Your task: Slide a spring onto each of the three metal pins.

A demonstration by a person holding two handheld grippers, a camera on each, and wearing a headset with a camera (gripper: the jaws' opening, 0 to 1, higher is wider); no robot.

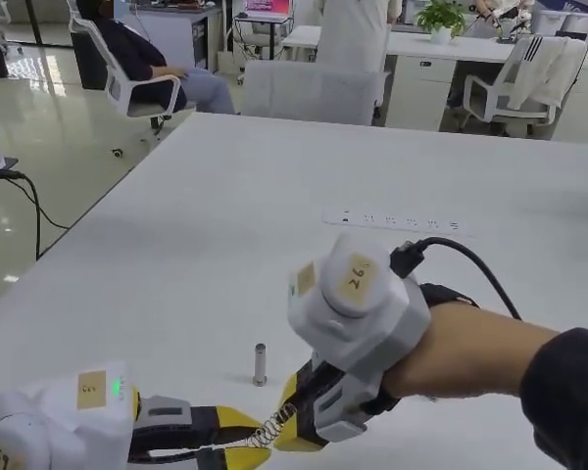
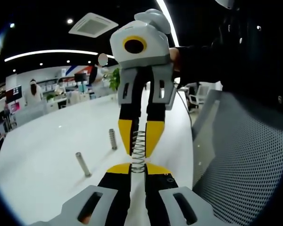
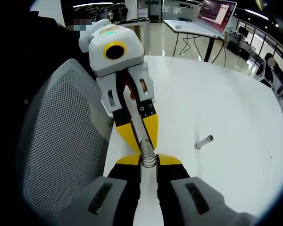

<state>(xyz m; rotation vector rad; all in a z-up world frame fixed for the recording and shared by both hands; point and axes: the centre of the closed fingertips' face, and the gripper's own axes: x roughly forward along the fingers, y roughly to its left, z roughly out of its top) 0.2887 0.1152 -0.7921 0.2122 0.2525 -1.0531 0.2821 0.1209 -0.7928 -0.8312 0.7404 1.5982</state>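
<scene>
A short coiled steel spring is stretched between my two grippers just above the white table. My left gripper comes in from the bottom left, shut on one end. My right gripper reaches down from the right, shut on the other end. One upright metal pin stands just beyond them. In the left gripper view the spring runs from my left gripper up to the right gripper, with two pins at left. In the right gripper view the spring sits in my right gripper, and a pin is at right.
A white power strip lies further back on the table. A grey mesh chair back is close by the table's near edge. Office chairs and a seated person are beyond the far edge.
</scene>
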